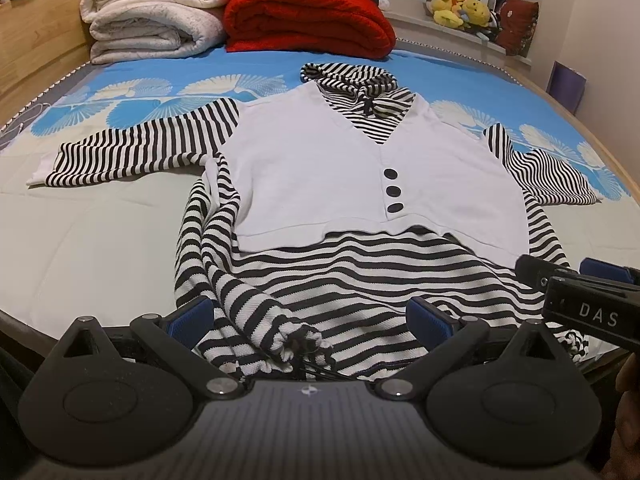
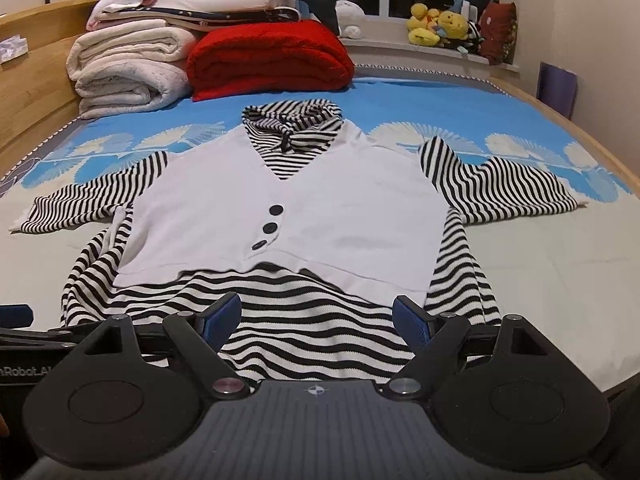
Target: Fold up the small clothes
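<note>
Here the striped hooded top (image 2: 320, 320), with its white vest panel (image 2: 340, 216) and three dark buttons (image 2: 272, 227), lies face up on the bed (image 2: 560, 280), sleeves spread to both sides and the hood toward the folded red blanket (image 2: 268, 60). The left gripper (image 1: 308, 322) hovers over the bunched lower hem with its jaws wide and holding nothing. The right gripper (image 2: 318, 320) is just above the hem as well, jaws also wide and empty. The knit looks soft, light and limp, so it will probably sag and wrinkle when lifted. I think a good hold is a pinch on the hem corners or on the sleeve cuffs (image 1: 40, 172), through both layers. The left side of the hem is already rumpled and may need smoothing first.
</note>
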The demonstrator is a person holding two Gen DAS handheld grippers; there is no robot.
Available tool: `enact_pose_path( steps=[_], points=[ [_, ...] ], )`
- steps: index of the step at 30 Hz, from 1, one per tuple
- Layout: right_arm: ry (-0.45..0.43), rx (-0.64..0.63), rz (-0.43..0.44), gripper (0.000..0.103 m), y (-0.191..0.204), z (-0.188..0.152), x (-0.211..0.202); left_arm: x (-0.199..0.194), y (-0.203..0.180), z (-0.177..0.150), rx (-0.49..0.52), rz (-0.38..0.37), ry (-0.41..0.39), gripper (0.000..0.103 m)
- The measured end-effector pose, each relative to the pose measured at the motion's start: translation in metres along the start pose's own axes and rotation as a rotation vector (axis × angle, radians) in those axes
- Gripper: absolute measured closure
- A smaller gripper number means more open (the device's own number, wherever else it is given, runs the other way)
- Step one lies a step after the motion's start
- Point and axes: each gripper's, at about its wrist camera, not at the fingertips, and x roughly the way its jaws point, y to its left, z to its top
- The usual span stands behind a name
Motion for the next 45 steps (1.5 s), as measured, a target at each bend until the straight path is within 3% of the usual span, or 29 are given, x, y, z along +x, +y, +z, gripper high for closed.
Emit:
enact_pose_path(
  steps=[7, 8, 10, 13, 16, 18, 20, 23, 25, 26, 28, 30, 32, 35, 39, 45],
  points=[
    [0.046, 0.09, -0.129, 0.019, -0.028, 0.006, 0.018, 0.034, 0.024, 0.025, -0.055, 0.108, 0.046, 0.001],
    [0.056, 0.111, -0.157, 0.019, -0.036, 0.007, 0.022, 0.034, 0.03, 0.032, -0.022, 0.159, -0.058, 0.001],
    [0.08, 0.16, -0.214, 0.019, -0.054, 0.006, 0.032, 0.05, 0.038, 0.041, -0.008, 0.206, -0.036, 0.001],
    [0.137, 0.234, -0.297, 0.019, -0.081, 0.002, 0.046, 0.088, 0.046, 0.031, -0.051, 0.178, 0.155, 0.002],
    [0.219, 0.324, -0.362, 0.019, -0.108, -0.01, 0.06, 0.112, 0.061, 0.011, -0.039, 0.297, 0.309, 0.024],
    [0.278, 0.377, -0.388, 0.019, -0.121, -0.02, 0.067, 0.109, 0.081, 0.003, -0.143, 0.276, 0.326, 0.024],
    [0.319, 0.416, -0.387, 0.02, -0.128, -0.026, 0.072, 0.105, 0.086, 0.004, -0.161, 0.258, 0.307, 0.024],
    [0.33, 0.433, -0.378, 0.029, -0.13, -0.03, 0.073, 0.093, 0.082, 0.011, -0.167, 0.232, 0.245, 0.025],
    [0.319, 0.432, -0.384, 0.041, -0.131, -0.03, 0.072, 0.089, 0.076, 0.017, -0.156, 0.164, 0.197, 0.024],
    [0.316, 0.427, -0.374, 0.054, -0.13, -0.031, 0.071, 0.09, 0.069, 0.016, -0.132, 0.16, 0.199, 0.024],
    [0.314, 0.404, -0.351, 0.069, -0.127, -0.032, 0.074, 0.102, 0.07, 0.009, -0.112, 0.207, 0.285, 0.025],
    [0.315, 0.362, -0.364, 0.071, -0.123, -0.032, 0.075, 0.112, 0.083, -0.002, -0.173, 0.232, 0.354, 0.025],
    [0.316, 0.35, -0.368, 0.069, -0.122, -0.031, 0.074, 0.104, 0.086, 0.005, -0.195, 0.223, 0.333, 0.025],
    [0.263, 0.36, -0.37, 0.064, -0.12, -0.024, 0.063, 0.08, 0.075, 0.023, -0.155, 0.209, 0.189, 0.025],
    [0.059, 0.268, -0.371, 0.054, -0.104, -0.003, 0.036, 0.051, 0.064, 0.043, -0.141, 0.149, 0.018, 0.024],
    [-0.154, 0.211, -0.249, 0.052, -0.092, 0.042, 0.003, 0.018, 0.061, 0.064, -0.116, 0.117, -0.167, 0.022]
  ],
)
